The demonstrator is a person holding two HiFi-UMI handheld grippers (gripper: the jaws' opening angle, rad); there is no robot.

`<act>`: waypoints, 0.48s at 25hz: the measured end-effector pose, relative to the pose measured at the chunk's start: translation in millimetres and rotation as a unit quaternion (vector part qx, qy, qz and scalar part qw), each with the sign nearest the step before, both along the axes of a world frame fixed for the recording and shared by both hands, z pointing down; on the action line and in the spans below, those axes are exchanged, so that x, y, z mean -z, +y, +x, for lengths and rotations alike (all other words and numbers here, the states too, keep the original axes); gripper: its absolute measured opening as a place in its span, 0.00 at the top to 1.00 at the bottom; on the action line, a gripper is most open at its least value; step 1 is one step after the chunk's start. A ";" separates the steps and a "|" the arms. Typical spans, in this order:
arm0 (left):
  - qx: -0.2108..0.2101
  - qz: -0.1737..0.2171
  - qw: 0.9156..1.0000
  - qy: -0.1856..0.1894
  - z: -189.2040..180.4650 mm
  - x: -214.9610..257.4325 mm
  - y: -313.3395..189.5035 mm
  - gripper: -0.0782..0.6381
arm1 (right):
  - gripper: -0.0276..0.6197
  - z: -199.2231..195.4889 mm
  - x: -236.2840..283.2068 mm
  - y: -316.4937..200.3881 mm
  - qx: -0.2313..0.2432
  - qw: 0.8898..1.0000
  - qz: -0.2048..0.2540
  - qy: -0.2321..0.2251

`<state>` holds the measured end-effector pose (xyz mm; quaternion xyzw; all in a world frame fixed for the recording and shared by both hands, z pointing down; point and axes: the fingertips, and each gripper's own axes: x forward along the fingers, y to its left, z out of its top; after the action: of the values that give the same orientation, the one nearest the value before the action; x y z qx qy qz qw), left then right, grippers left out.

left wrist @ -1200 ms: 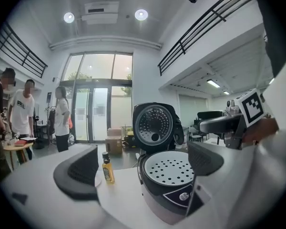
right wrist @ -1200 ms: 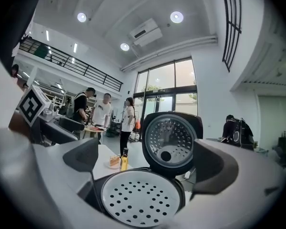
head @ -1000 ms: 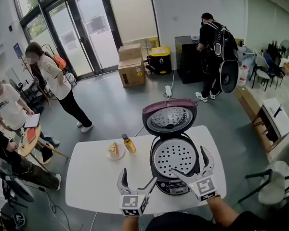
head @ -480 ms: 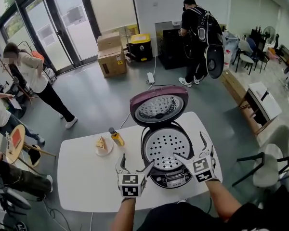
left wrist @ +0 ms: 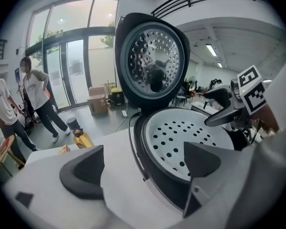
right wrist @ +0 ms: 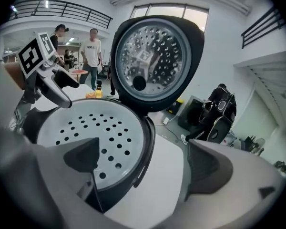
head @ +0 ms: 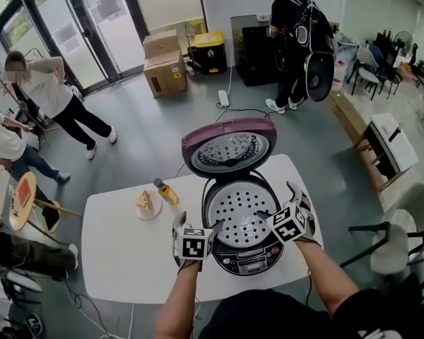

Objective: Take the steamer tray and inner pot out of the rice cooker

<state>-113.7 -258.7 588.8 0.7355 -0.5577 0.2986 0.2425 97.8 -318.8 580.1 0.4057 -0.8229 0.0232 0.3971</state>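
Observation:
The rice cooker (head: 249, 254) stands on the white table (head: 120, 256) with its lid (head: 230, 148) swung up. The white perforated steamer tray (head: 240, 214) sits in its mouth and hides the inner pot. My left gripper (head: 198, 224) is open at the cooker's left rim. Its jaws have just been closing a little. In the left gripper view (left wrist: 143, 168) the rim and tray (left wrist: 181, 137) edge lie between its jaws, untouched. My right gripper (head: 275, 203) is open at the right rim. In its own view (right wrist: 145, 163) it straddles the rim beside the tray (right wrist: 86, 128).
A small plate with food (head: 146, 204) and a yellow bottle (head: 166, 191) stand on the table left of the cooker. A chair (head: 392, 249) stands to the right. Several people stand about the room, and cardboard boxes (head: 166, 73) lie on the floor behind.
Both grippers have come down and forward, from in front of the cooker to its left and right rims. They now tilt more steeply downward.

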 end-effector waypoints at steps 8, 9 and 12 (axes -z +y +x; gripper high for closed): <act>-0.015 -0.025 0.999 -0.042 4.1 -20.2 -10.4 0.20 | 0.15 2.6 -23.8 -14.9 0.016 0.999 -0.013 0.032; -0.015 -0.027 0.999 -0.045 4.4 -22.7 -11.4 0.21 | 0.17 2.7 -25.9 -16.5 0.017 0.999 -0.013 0.034; -0.016 -0.033 0.998 -0.055 3.4 -28.5 -13.1 0.24 | 0.26 1.4 -32.0 -19.2 0.023 0.999 -0.018 0.038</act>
<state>-110.3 -271.7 617.3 0.7188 -0.5479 0.3604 0.2307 99.3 -338.0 612.1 0.3799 -0.8156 0.0134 0.4362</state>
